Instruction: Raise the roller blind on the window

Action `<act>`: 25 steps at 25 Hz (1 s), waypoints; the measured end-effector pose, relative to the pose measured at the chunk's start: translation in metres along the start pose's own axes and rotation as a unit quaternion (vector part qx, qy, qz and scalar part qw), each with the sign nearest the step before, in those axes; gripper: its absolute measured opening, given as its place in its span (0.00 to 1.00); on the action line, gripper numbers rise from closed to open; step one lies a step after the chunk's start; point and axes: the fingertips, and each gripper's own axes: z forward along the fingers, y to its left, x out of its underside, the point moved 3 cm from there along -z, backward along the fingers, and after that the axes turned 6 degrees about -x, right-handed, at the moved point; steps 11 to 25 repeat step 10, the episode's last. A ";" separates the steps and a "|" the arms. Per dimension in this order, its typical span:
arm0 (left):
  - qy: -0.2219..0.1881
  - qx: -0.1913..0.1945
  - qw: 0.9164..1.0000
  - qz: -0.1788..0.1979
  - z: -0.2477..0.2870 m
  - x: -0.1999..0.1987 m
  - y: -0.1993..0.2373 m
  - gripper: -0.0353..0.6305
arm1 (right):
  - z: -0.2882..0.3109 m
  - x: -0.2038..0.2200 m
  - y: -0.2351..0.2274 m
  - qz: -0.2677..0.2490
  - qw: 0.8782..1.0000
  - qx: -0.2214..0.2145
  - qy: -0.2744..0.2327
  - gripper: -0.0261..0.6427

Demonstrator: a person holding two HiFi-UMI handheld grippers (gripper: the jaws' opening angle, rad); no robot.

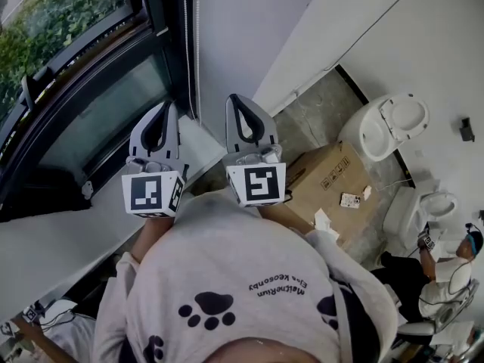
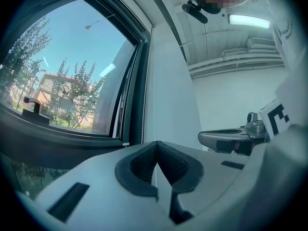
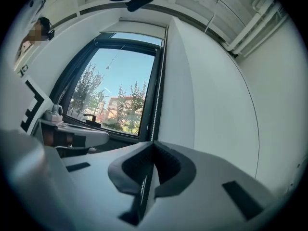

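Note:
A thin white bead chain (image 1: 187,51) hangs beside the dark window frame (image 1: 162,59), against the white wall. My left gripper (image 1: 168,104) and right gripper (image 1: 233,98) point side by side at that corner, jaws together. In the left gripper view the chain (image 2: 143,105) drops to the closed jaw tips of the left gripper (image 2: 155,144), and beads show through the hollow behind them. In the right gripper view the chain (image 3: 155,100) likewise runs to the right gripper (image 3: 153,143) and on down the slit. The window glass (image 3: 115,85) is uncovered, with a white strip (image 3: 137,29) across its top.
A black window handle (image 2: 32,102) sits on the lower frame. A white sill (image 1: 60,240) runs under the window. Below to the right are a cardboard box (image 1: 333,180), two white toilets (image 1: 386,127) and a seated person (image 1: 446,267).

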 end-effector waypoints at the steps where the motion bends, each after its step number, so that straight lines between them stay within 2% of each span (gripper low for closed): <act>1: 0.000 0.000 1.000 -0.001 0.000 0.000 0.000 0.06 | 0.000 0.000 0.000 -0.001 1.000 -0.002 0.001 0.05; 10: 0.002 0.008 1.000 -0.003 -0.004 0.003 -0.006 0.06 | 0.000 0.002 0.007 0.001 1.000 -0.016 0.005 0.05; 25: 0.002 0.008 1.000 -0.003 -0.004 0.003 -0.006 0.06 | 0.000 0.002 0.007 0.001 1.000 -0.016 0.005 0.05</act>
